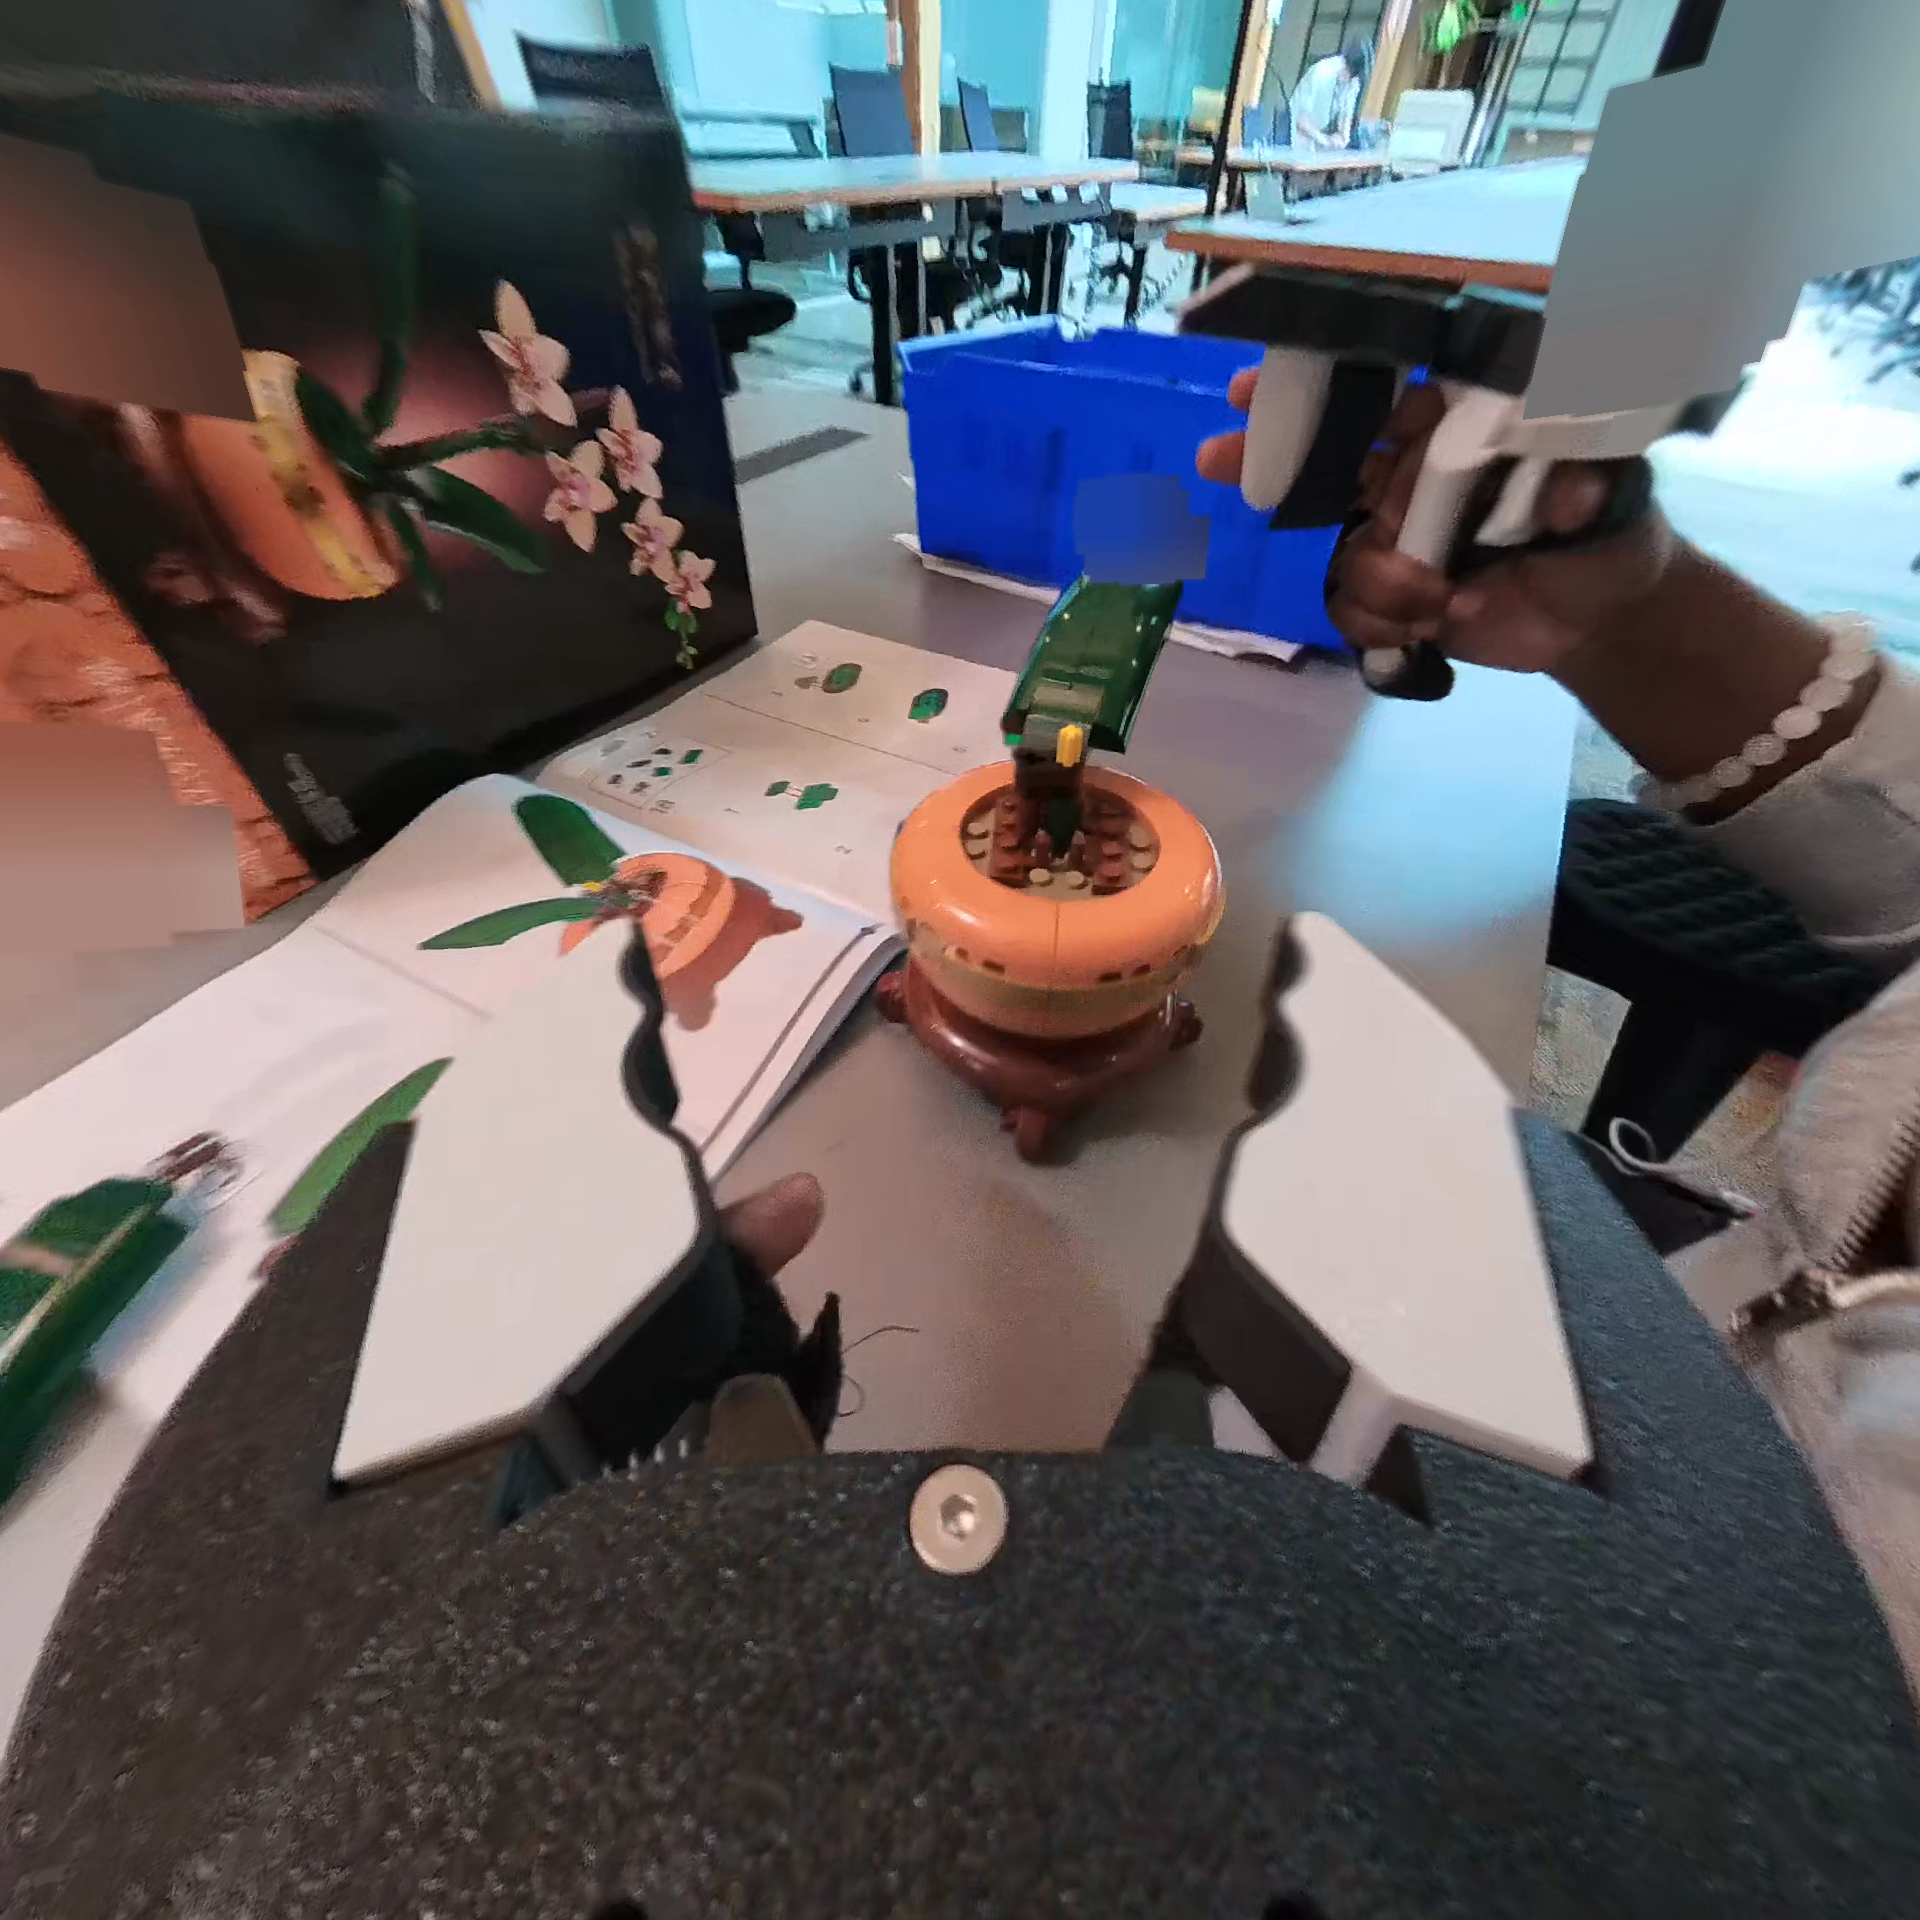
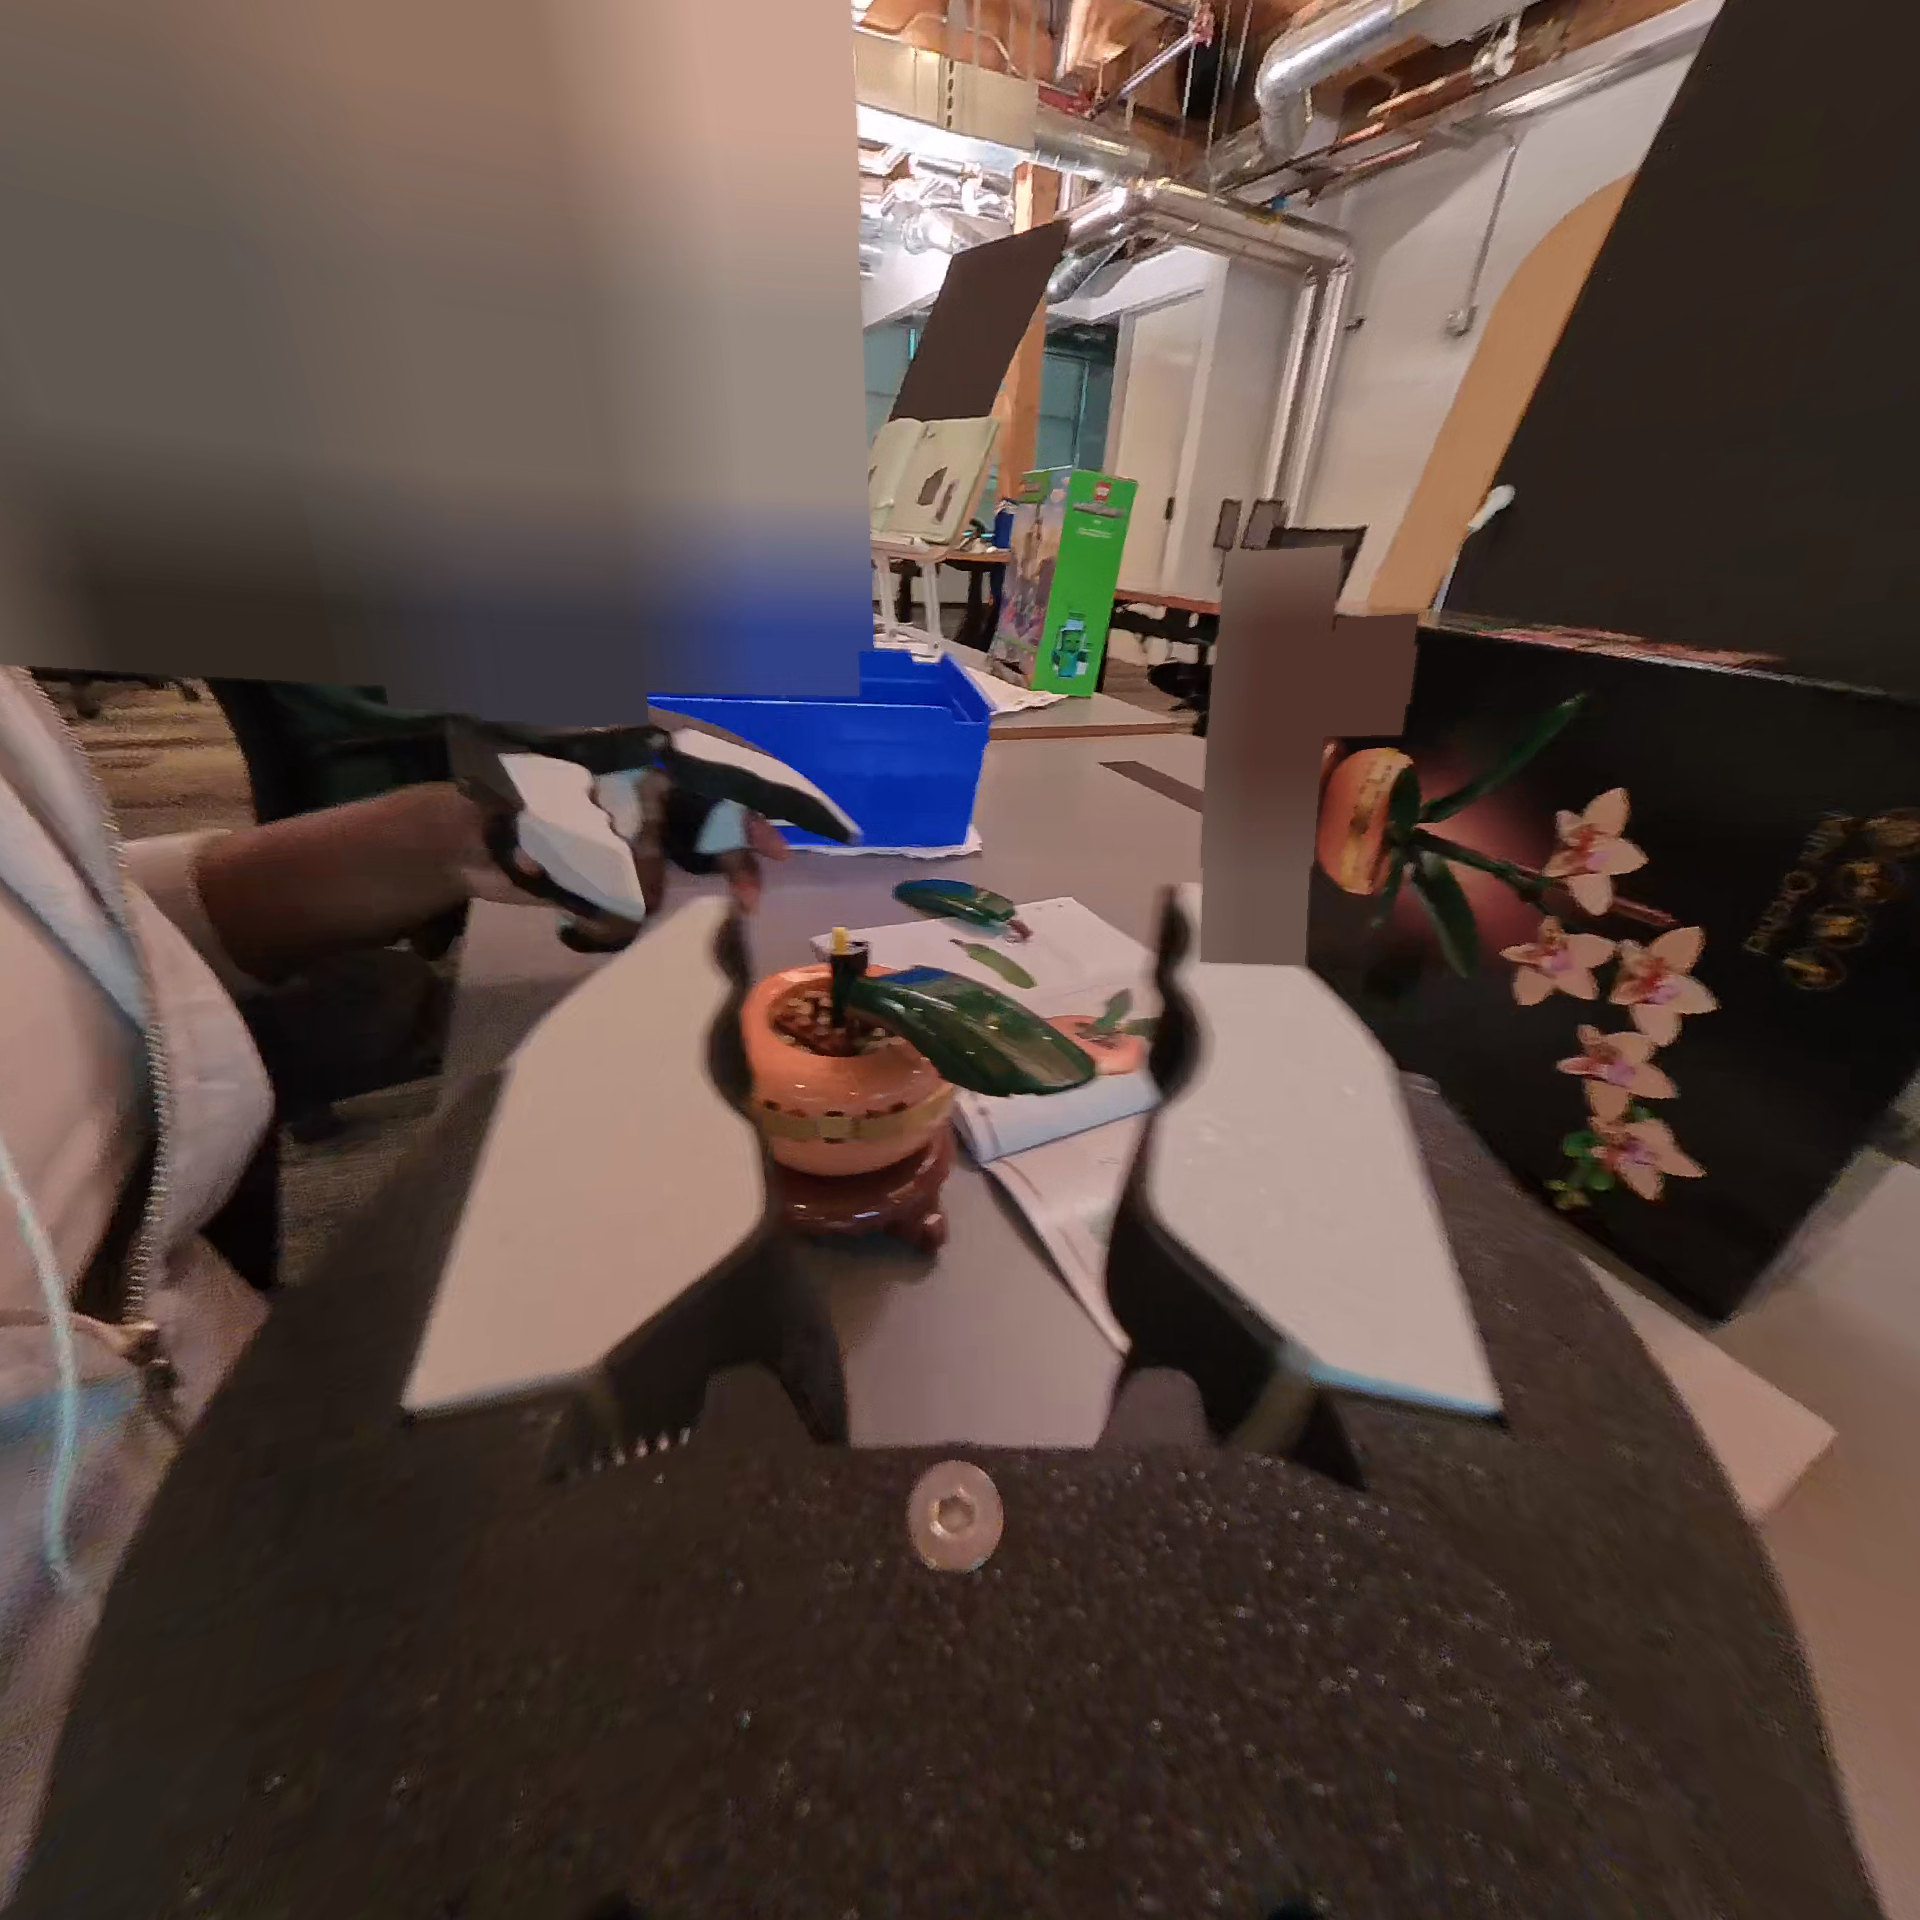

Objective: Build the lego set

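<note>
Grey tabletop (image 1: 1351, 831) | glossy round pot (image 1: 1055, 914), leaf (image 1: 1091, 655) seemingly attached | both jaws spread, empty

Bare desk (image 1: 1351, 831) lies open on the pot's (image 1: 1049, 914) right; the open instruction booklet (image 1: 499, 1039) and set box (image 1: 312, 520) crowd its left, the blue bin (image 1: 1039, 457) stands behind.

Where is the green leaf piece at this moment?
The green leaf piece is attached to the stem in the orange pot. In the right wrist view it reaches right over the open instruction booklet, between that gripper's open jaws.
</note>
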Motion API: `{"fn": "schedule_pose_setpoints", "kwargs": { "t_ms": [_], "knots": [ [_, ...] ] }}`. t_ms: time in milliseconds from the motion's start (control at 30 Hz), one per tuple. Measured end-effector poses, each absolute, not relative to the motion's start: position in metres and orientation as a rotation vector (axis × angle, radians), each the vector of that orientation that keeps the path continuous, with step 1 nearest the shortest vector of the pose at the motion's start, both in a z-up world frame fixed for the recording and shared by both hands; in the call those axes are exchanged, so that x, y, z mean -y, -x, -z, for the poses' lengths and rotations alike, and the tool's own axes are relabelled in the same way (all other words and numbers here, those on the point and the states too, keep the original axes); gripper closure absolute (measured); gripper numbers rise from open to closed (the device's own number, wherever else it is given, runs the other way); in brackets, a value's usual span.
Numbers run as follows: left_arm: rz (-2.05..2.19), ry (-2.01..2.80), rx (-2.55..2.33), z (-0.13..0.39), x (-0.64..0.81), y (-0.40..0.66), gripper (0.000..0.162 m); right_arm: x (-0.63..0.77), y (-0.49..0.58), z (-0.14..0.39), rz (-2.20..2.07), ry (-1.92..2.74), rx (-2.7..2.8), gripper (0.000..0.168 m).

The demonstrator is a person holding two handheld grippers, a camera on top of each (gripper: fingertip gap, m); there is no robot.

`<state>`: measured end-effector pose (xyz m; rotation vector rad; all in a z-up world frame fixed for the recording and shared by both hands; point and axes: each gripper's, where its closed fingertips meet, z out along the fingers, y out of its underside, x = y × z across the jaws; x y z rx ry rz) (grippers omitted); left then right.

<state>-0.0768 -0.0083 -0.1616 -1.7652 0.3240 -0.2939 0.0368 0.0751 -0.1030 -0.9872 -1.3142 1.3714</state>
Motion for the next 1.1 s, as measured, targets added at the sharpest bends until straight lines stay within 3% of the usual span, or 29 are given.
{"fn": "schedule_pose_setpoints", "kwargs": {
  "t_ms": [67, 100, 167, 300, 333, 400, 433, 867, 967, 1100],
  "knots": [
    [0.205, 1.726, -0.271, 0.154, 0.023, 0.098, 0.093, -0.088, -0.038, 0.102, -1.332, 0.958, 1.276, 0.134],
    [0.133, 1.725, -0.222, 0.152, 0.031, 0.112, 0.127, -0.095, -0.038, 0.1, -1.318, 0.949, 1.25, 0.147],
    [-0.001, 1.758, -0.137, 0.152, 0.045, 0.139, 0.162, -0.108, -0.042, 0.099, -1.291, 0.953, 1.196, 0.158],
    [-0.135, 1.92, -0.154, 0.168, 0.051, 0.173, 0.162, -0.12, -0.046, 0.106, -1.3, 0.964, 1.135, 0.158],
    [-0.154, 1.981, -0.184, 0.173, 0.047, 0.18, 0.153, -0.12, -0.045, 0.109, -1.332, 0.955, 1.123, 0.157],
    [-0.227, 2.081, -0.22, 0.179, 0.03, 0.202, 0.11, -0.117, -0.043, 0.114, -1.396, 0.946, 1.102, 0.156],
    [-0.253, 2.136, -0.259, 0.183, 0.02, 0.212, 0.104, -0.116, -0.042, 0.115, -1.422, 0.953, 1.099, 0.156],
    [-0.182, 2.642, -0.486, 0.248, -0.024, 0.271, 0.11, -0.111, -0.05, 0.113, -1.496, 0.923, 1.11, 0.153],
    [-0.104, 2.664, -0.47, 0.251, -0.023, 0.27, 0.13, -0.111, -0.053, 0.11, -1.541, 0.916, 1.079, 0.153],
    [-0.097, 2.623, -0.433, 0.243, -0.021, 0.264, 0.13, -0.109, -0.055, 0.11, -1.556, 0.919, 1.074, 0.152]
  ]
}}
